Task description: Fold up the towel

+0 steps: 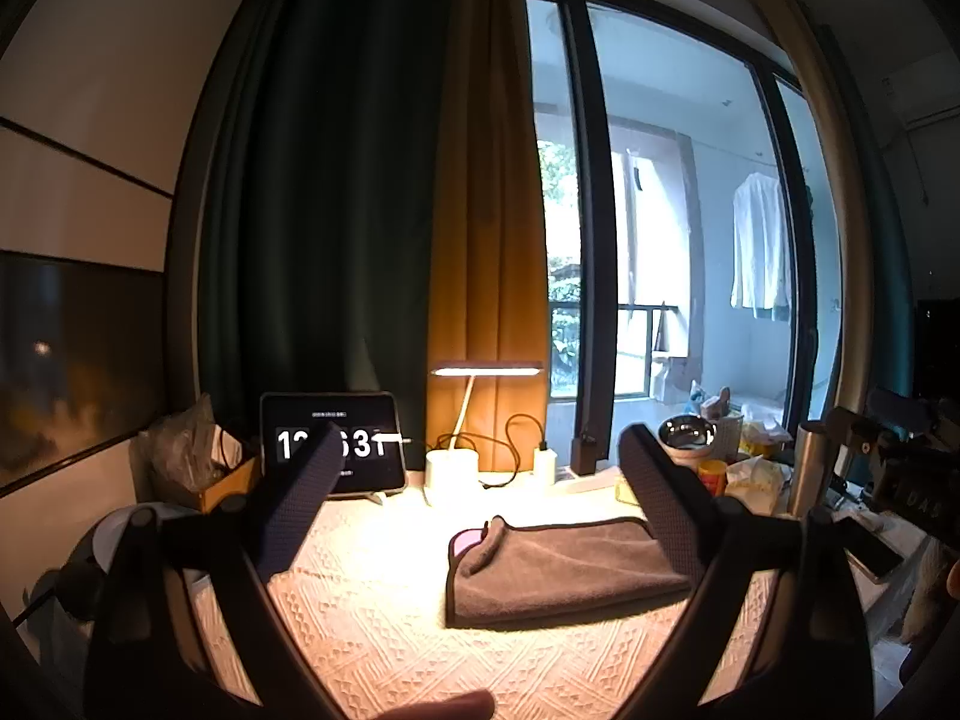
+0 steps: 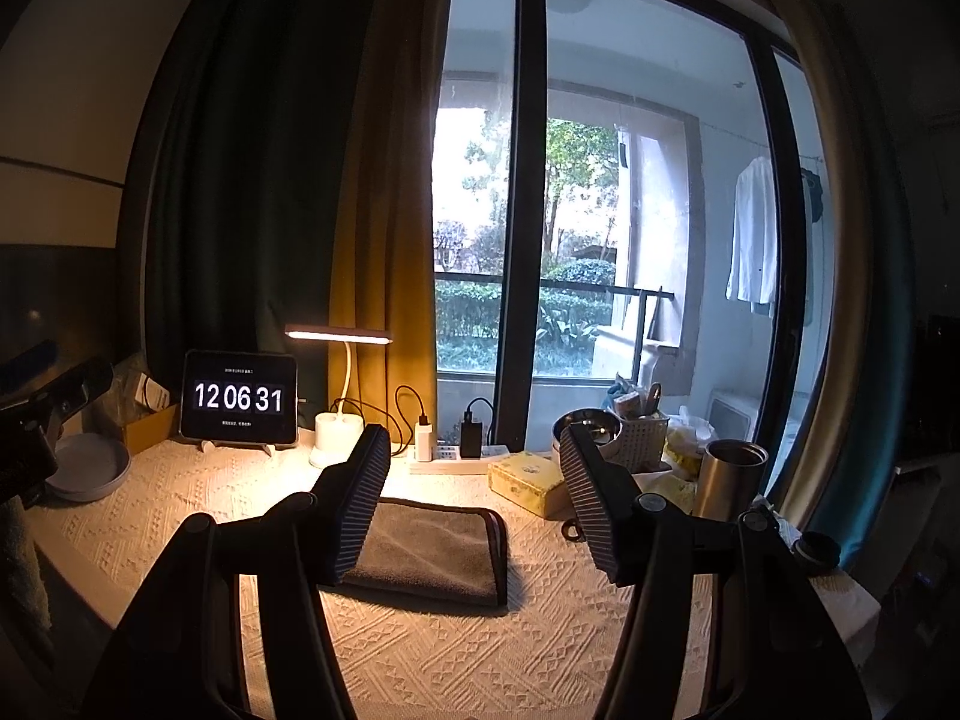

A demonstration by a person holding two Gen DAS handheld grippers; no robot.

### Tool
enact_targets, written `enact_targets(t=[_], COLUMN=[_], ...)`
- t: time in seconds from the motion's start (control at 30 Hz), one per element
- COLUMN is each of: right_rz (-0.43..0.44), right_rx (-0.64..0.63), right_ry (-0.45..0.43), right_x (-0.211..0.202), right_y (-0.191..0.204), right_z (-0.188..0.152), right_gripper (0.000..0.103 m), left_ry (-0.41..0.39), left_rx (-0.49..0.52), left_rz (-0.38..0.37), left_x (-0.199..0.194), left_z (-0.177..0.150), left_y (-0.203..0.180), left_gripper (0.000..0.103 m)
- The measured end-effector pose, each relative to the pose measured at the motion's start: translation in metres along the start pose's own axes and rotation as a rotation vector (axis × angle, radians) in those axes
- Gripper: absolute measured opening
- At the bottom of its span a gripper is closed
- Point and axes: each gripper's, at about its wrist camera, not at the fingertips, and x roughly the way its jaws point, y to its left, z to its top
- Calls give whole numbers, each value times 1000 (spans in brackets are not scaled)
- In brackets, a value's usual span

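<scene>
So the grey towel (image 1: 564, 570) is lying folded up on the cream knit tablecloth (image 1: 372, 612), roughly mid-table in front of the window, with one corner near the back flipped over so a bit of pink underside (image 1: 467, 540) peeks out. Both tools are up off the table and neither is touching anything. The left gripper (image 1: 474, 516) has its jaws spread wide apart with nothing between them, and the towel sits a little to the right of its centre line, partly behind the right-hand finger. The right gripper (image 2: 474, 498) is also wide open and empty, with the towel (image 2: 432, 552) below and between its fingers, its left end tucked behind the left finger from that camera. Behind all this there's a tablet clock (image 2: 239, 397) reading 12 06 31 propped on a stand, a little white desk lamp (image 2: 339, 396) switched on just right of it, and a power strip (image 2: 456, 459) with chargers plugged in. Off to the right side I can see a yellowish tin box (image 2: 528, 480), a white basket (image 2: 642, 441) of odds and ends, a steel bowl (image 2: 585, 429) and a steel tumbler (image 2: 729, 474). A grey dish (image 2: 90, 468) sits at the far left edge.
</scene>
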Motion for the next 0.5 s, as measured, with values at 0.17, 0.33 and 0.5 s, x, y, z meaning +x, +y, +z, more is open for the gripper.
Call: enact_targets(t=[0.17,0.33,0.5], right_rz=[2,3,4], right_rx=[-1,-1,-2], right_ry=[3,6,15], right_x=[1,2,5], right_y=[0,1,1], right_z=[0,0,-2], right_gripper=[62,62,62], left_ry=[0,5,11], left_rx=[-4,-7,-11], left_rz=[5,8,12], left_x=[0,0,2], left_z=[0,0,-1], left_y=[0,1,2], left_gripper=[94,94,94])
